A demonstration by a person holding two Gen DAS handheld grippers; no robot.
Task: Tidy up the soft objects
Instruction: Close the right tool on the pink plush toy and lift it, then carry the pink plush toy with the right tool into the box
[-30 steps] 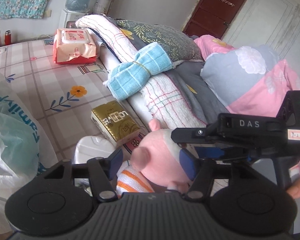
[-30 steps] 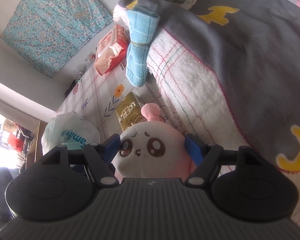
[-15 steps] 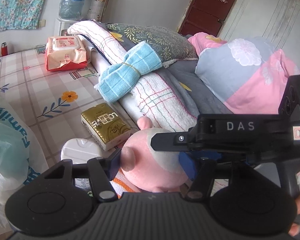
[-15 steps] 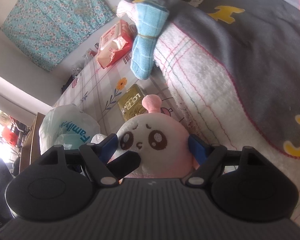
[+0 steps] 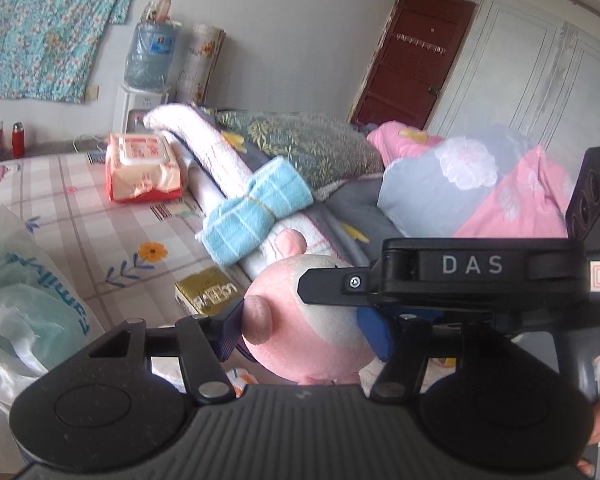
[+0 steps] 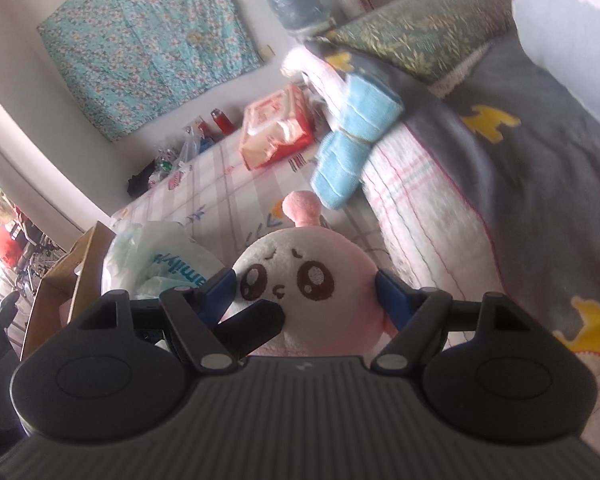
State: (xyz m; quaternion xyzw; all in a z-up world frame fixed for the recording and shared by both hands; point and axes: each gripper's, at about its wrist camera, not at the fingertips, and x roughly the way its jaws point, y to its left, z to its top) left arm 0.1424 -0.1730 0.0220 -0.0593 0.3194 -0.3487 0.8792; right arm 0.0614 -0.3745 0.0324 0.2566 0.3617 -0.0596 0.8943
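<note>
A pink and white plush toy with an embroidered face hangs above the checked bed sheet. Both grippers hold it. My left gripper is shut on its body from the side, the blue pads pressing into the pink fur. My right gripper is shut on the two sides of its head. One of the right gripper's fingers crosses the toy in the left wrist view. In the right wrist view a left finger shows below the face. A tied blue towel lies on the folded bedding.
Folded blankets and pillows are stacked along the right. On the sheet lie a red wet-wipes pack, a gold packet and a plastic bag. A cardboard box stands beyond the bag. A water bottle stands by the wall.
Both grippers have risen with the plush toy between them, lifting it off the sheet. The views have tilted up toward the wall, and the right wrist has rolled.
</note>
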